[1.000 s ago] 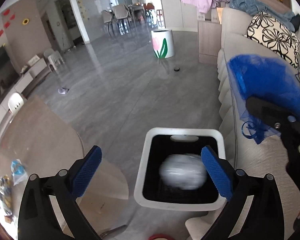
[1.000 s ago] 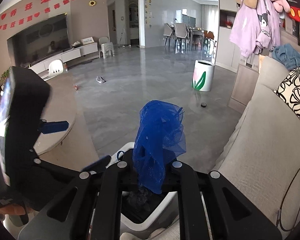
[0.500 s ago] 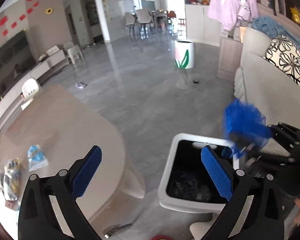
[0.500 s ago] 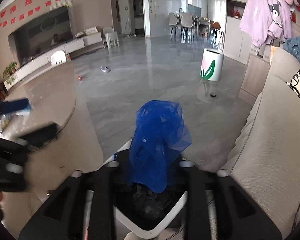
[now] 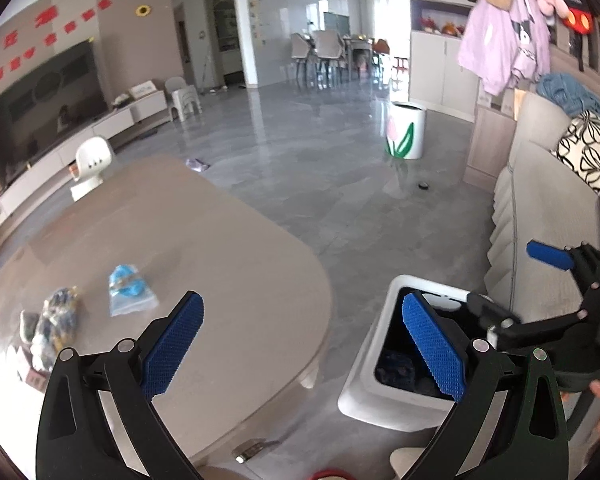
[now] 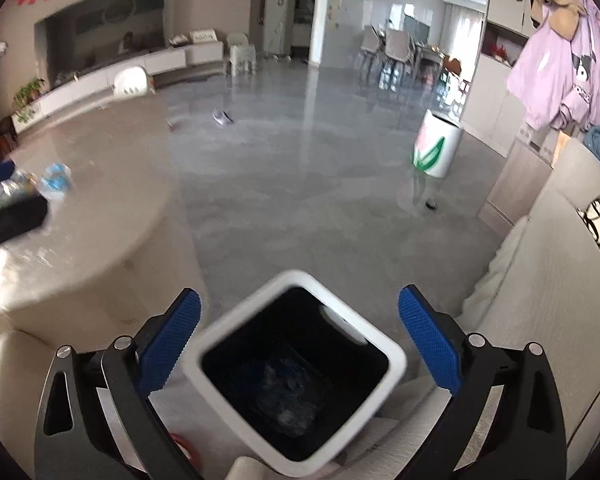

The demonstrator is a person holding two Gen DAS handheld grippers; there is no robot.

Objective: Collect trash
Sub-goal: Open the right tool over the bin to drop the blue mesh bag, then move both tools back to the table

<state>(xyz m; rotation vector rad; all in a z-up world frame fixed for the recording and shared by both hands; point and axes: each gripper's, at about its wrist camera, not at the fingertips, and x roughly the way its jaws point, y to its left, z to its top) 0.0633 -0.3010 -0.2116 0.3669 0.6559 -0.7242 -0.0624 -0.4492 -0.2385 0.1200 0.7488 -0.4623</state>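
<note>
Daylight floods in from the far windows [image 5: 380, 12] and glares off my floor [image 6: 300, 184]. Both views blur slightly and bend at the edges.

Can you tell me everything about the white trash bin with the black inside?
The trash bin is squarish with rounded corners, a thick, smooth white rim that looks like plastic, and a dark inside. It stands upright and open on the grey floor between the beige table and the sofa. Crumpled blue and pale trash lies at its bottom.

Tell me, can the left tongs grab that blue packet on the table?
Probably yes. The left tongs are open and empty, and the blue packet lies in the open on the table, nothing covering it.
</note>
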